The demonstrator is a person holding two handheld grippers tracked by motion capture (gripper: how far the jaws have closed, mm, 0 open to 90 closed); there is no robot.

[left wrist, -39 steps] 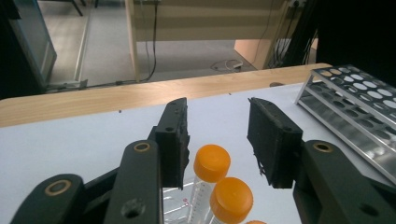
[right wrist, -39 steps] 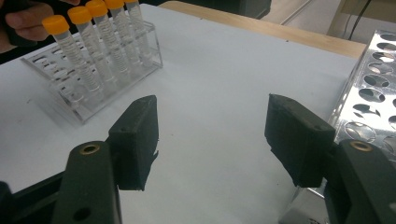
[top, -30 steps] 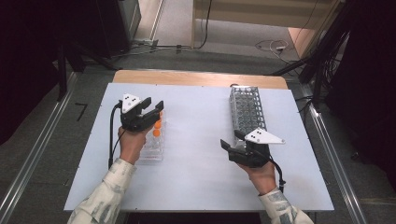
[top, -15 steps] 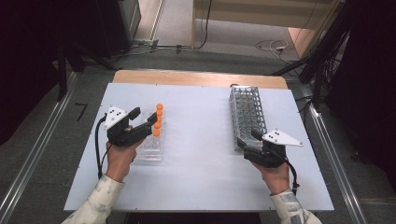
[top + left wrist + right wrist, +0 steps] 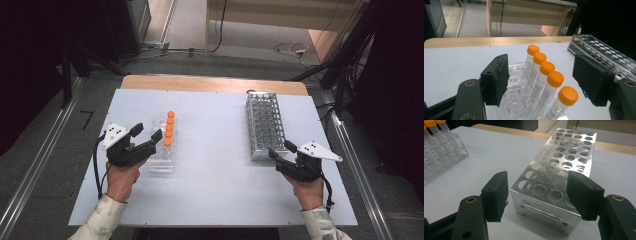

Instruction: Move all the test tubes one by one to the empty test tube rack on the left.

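A clear plastic rack (image 5: 162,159) on the white table (image 5: 220,190) holds a row of several orange-capped tubes (image 5: 169,131). My left gripper (image 5: 147,131) hovers at the rack's left side, pointing at the tubes. Its jaws have just been opening, and the tubes (image 5: 546,75) stand ahead of the pads (image 5: 496,80), untouched. My left gripper (image 5: 544,80) grips nothing. A perforated metal rack (image 5: 265,125) lies at the right. My right gripper (image 5: 281,149) is open just short of its near end (image 5: 544,210), pads clear of the metal.
The metal rack (image 5: 604,52) also shows far right in the left gripper view. The clear rack (image 5: 446,155) shows far left in the right gripper view. A wooden strip (image 5: 210,84) borders the table's far edge, with floor cables (image 5: 290,49) beyond.
My left gripper has drawn left and back from above the tubes, and its jaws stand wider. My right gripper has pulled back and to the right from the metal rack's near end.
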